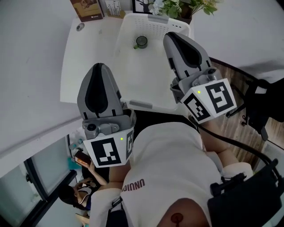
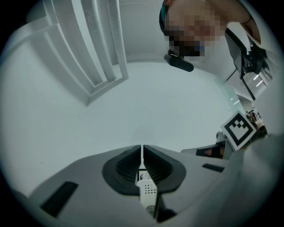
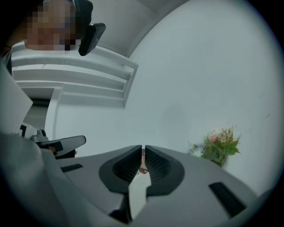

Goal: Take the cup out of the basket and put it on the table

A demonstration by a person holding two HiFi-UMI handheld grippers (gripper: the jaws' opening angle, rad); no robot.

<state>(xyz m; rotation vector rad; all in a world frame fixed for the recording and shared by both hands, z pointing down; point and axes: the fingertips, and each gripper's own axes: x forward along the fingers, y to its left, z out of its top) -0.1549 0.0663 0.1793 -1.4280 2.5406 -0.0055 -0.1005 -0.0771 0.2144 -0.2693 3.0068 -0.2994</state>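
A small dark green cup (image 1: 141,42) stands inside the white basket (image 1: 155,27), near its perforated far wall. The basket rests on a white table (image 1: 84,57). Both grippers are held high, close to the head camera and well above the basket. My left gripper (image 1: 99,66) hangs over the table's near left edge, and in the left gripper view (image 2: 142,150) its jaws meet with nothing between them. My right gripper (image 1: 170,36) hovers over the basket's right side, to the right of the cup. Its jaws are also shut and empty in the right gripper view (image 3: 143,149). Neither gripper view shows the cup.
A brown box (image 1: 86,9) and a bunch of flowers (image 1: 186,6) stand at the table's far edge, and a small round fitting (image 1: 80,27) sits at its far left. The flowers (image 3: 219,146) also show in the right gripper view. Black equipment (image 1: 262,106) stands to the right, and a seated person (image 1: 82,190) is at lower left.
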